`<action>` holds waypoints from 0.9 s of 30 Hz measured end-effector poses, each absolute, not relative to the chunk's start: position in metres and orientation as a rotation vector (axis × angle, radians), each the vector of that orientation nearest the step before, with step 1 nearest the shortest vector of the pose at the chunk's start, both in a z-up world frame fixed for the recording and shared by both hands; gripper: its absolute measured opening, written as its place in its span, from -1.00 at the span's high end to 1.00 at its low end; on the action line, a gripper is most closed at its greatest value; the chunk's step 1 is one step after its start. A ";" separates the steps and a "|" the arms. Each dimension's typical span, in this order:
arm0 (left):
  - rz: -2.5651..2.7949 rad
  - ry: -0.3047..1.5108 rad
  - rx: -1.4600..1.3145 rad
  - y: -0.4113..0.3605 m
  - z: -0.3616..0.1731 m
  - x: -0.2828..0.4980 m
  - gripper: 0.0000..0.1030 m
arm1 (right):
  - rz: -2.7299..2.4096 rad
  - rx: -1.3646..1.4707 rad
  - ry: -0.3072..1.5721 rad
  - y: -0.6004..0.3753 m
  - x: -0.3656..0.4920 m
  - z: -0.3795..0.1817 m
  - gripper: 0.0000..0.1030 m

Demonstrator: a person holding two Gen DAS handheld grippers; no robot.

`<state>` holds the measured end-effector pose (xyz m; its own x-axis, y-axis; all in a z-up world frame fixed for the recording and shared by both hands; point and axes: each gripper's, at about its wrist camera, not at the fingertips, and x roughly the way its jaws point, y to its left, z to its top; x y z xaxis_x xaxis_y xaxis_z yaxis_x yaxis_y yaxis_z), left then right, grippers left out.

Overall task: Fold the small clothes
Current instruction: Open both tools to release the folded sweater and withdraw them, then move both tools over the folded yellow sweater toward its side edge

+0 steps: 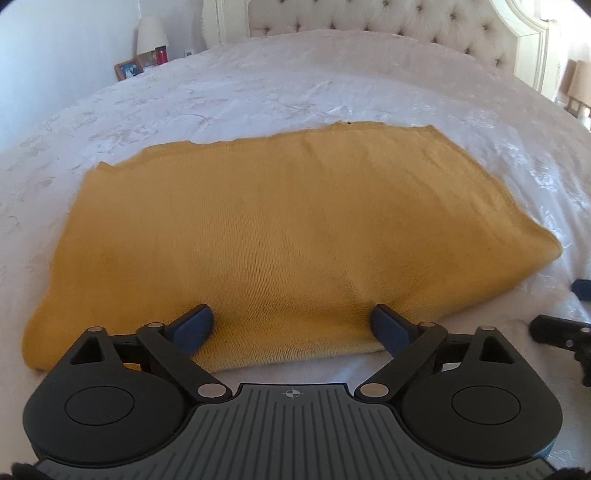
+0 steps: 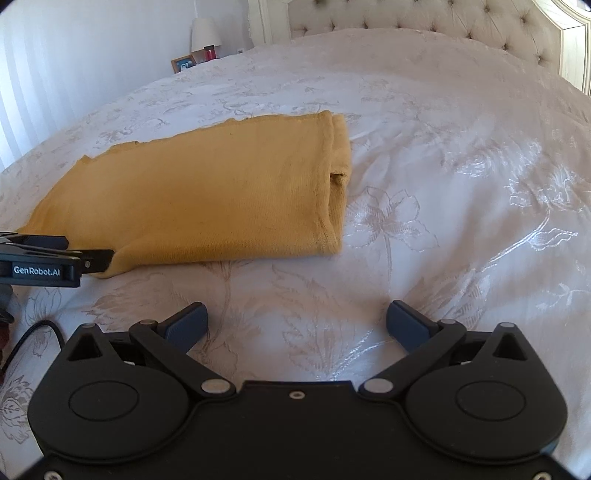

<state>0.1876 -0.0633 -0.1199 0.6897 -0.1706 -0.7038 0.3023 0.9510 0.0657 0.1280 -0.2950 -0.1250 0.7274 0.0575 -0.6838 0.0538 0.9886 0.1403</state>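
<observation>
A mustard yellow knit garment (image 1: 280, 229) lies folded into a flat rectangle on the white bedspread (image 1: 258, 92). My left gripper (image 1: 291, 325) is open, its blue pads over the garment's near edge, holding nothing. In the right wrist view the garment (image 2: 207, 195) lies ahead and to the left, with its doubled-over end at the right. My right gripper (image 2: 297, 319) is open and empty over the bare bedspread (image 2: 461, 184), short of the garment. The left gripper shows at the left edge of the right wrist view (image 2: 92, 258), at the garment's near left corner.
A tufted headboard (image 1: 388, 18) stands at the far end of the bed. A nightstand at the far left holds a lamp (image 1: 151, 35), a red cup (image 1: 161, 55) and a picture frame (image 1: 127, 68). A black cable (image 2: 33, 336) lies at the left.
</observation>
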 end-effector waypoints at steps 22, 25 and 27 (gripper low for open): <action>-0.267 0.750 0.168 -0.062 -0.123 0.188 -0.99 | -0.007 0.141 0.787 -0.292 0.132 -0.123 -1.00; -0.284 0.773 0.167 -0.061 -0.121 0.192 -0.99 | -0.011 0.150 0.793 -0.291 0.132 -0.123 -1.00; -0.292 0.788 0.167 -0.060 -0.120 0.195 -0.99 | -0.019 0.160 0.802 -0.291 0.133 -0.122 -1.00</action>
